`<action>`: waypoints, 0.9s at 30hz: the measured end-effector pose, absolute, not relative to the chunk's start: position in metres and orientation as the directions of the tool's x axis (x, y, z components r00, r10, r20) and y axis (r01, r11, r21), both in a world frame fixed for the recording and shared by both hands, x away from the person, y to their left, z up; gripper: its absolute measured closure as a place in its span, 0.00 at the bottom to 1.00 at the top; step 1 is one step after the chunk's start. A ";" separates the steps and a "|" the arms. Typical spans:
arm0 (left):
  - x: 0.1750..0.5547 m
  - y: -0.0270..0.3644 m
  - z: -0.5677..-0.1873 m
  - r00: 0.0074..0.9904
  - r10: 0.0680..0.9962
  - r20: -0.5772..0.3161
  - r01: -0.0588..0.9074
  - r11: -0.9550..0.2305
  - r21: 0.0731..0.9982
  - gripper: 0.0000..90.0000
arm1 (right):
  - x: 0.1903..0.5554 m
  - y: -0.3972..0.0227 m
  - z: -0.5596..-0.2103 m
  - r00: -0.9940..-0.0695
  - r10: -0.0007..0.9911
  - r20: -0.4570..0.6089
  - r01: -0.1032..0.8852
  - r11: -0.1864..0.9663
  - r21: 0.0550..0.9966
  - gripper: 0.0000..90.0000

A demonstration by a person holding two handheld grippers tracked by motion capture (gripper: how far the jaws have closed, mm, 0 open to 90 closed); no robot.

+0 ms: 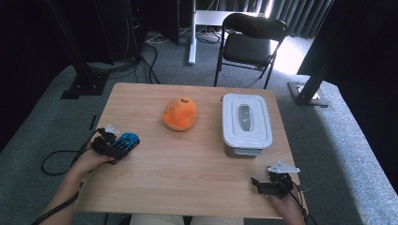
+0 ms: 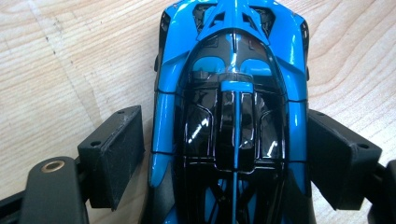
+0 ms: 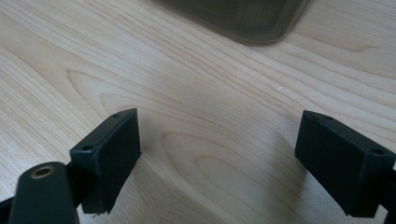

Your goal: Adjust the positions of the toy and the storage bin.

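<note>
I've got the blue toy car (image 2: 233, 116) sitting between the jaws of my left gripper (image 1: 111, 146), on the table (image 1: 187, 164) well to the left of the white lidded box (image 1: 246, 123). The car's long axis runs straight along the gripper's own line, so the pads flank its two sides. The right pad looks about touching, the left one shows a sliver of gap, so I call it not yet clamped. My right gripper (image 1: 274, 183) sits just in front of the box, jaws wide apart over bare wood. The left hand is plainly nearer.
</note>
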State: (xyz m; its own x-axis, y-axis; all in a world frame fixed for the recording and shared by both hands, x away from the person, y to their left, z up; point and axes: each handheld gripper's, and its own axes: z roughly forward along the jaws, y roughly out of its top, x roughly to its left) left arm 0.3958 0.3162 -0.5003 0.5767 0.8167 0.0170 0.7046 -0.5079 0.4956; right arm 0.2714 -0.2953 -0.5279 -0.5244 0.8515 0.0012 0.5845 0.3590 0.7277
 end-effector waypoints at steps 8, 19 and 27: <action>0.396 0.312 -0.498 0.587 0.809 0.016 0.706 -0.521 0.480 0.29 | 0.271 -0.295 -0.528 -0.525 0.851 0.002 0.584 0.359 0.728 0.15; 0.392 0.313 -0.495 0.619 0.785 0.008 0.693 -0.551 0.464 0.30 | 0.271 -0.295 -0.528 -0.525 0.851 0.002 0.584 0.359 0.728 0.15; 0.385 0.304 -0.481 0.676 0.736 0.018 0.642 -0.602 0.475 0.32 | 0.272 -0.295 -0.528 -0.523 0.852 0.002 0.585 0.358 0.728 0.15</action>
